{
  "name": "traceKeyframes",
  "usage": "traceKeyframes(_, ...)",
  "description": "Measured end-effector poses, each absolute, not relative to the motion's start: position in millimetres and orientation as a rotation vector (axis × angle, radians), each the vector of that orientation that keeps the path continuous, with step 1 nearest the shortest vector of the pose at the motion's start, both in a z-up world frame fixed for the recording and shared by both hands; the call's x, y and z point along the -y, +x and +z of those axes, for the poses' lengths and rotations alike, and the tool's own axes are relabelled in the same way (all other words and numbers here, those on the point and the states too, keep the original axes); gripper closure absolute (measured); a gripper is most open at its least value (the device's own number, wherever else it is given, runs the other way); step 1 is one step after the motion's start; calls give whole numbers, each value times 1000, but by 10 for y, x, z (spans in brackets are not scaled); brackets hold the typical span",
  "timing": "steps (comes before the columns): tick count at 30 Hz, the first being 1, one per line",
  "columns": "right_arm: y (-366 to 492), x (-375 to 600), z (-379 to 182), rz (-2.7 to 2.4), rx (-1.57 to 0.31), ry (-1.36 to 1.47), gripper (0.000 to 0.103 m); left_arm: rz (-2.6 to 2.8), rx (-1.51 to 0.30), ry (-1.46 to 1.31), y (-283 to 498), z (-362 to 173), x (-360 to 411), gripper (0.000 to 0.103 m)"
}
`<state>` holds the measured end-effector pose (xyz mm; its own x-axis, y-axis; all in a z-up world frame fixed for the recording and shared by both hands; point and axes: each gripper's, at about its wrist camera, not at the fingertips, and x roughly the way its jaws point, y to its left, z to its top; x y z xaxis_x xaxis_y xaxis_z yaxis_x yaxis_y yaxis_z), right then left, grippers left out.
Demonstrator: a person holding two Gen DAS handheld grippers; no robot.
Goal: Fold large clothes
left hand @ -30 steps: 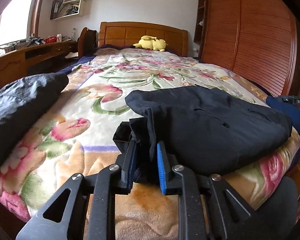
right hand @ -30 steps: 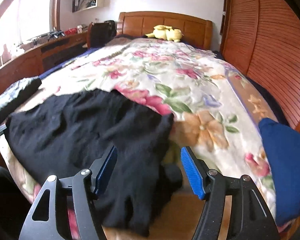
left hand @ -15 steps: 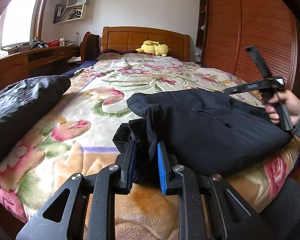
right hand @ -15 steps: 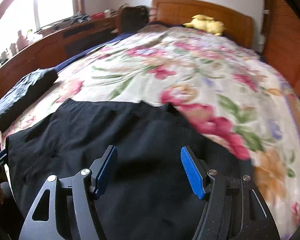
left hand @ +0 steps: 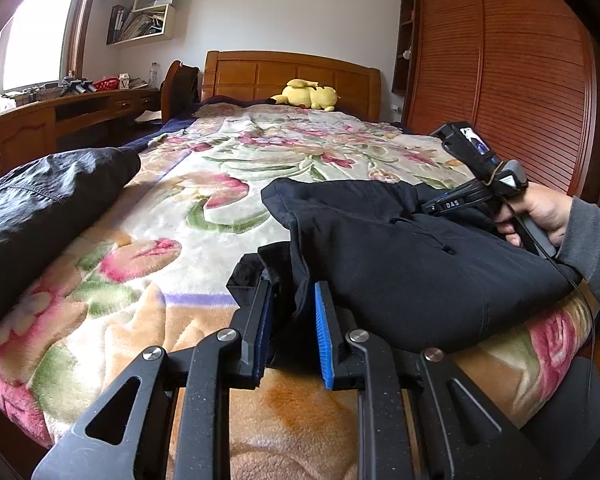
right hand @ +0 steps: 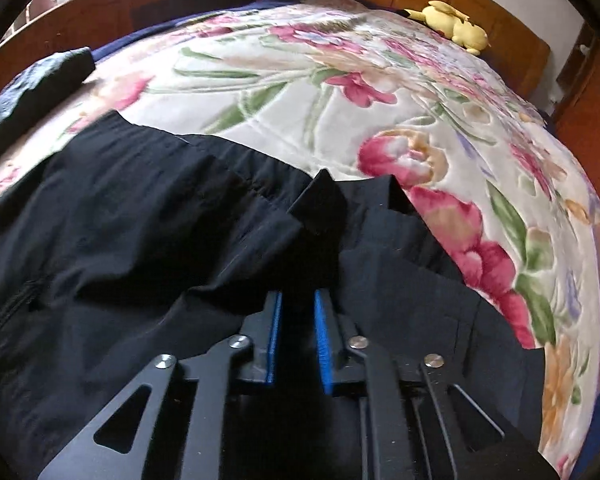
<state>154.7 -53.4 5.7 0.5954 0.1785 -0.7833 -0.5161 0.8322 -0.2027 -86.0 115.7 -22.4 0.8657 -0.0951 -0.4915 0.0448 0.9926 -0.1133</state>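
black garment [left hand: 412,248] lies folded at the near end of the floral blanket [left hand: 228,184], with a second dark bundle [left hand: 40,216] well apart to its left. left gripper [left hand: 292,312] pinches the garment's near edge; right gripper [right hand: 296,320] clamps a raised fold of the same cloth.

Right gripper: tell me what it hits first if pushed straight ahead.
The right gripper is already shut on the black trousers; straight ahead it would meet their raised fold, then probably the floral blanket beyond.
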Motion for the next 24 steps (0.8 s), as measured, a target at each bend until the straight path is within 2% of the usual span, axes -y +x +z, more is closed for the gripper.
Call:
traceKeyframes(2, 1609, 471, 20, 394, -830, -443, 95, -72, -521, -102, -846, -223, -1162, 81)
traceKeyframes(10, 1477, 437, 131, 334, -785, -426, 94, -63, -525, -98, -860, -226, -1151, 78)
traceKeyframes(11, 1402, 480, 196, 321, -761, -410, 87, -62, -526, -96, -859, -230, -1150, 78)
traceKeyframes(12, 1289, 538, 257, 316, -741, -401, 72, -62, -527, -95, -861, -233, -1152, 78)
traceKeyframes(13, 1164, 592, 306, 330, -719, -383, 62, -63, -527, -96, -864, -234, -1155, 78)
traceKeyframes(14, 1041, 650, 328, 351, -705, -363, 41, -63, -527, -96, -862, -235, -1154, 78)
traceKeyframes(15, 908, 707, 334, 365, -690, -349, 29, -64, -528, -97, -863, -238, -1156, 77)
traceKeyframes(24, -149, 1110, 226, 419, -621, -234, 27, -57, -530, -108, -830, -243, -1159, 76)
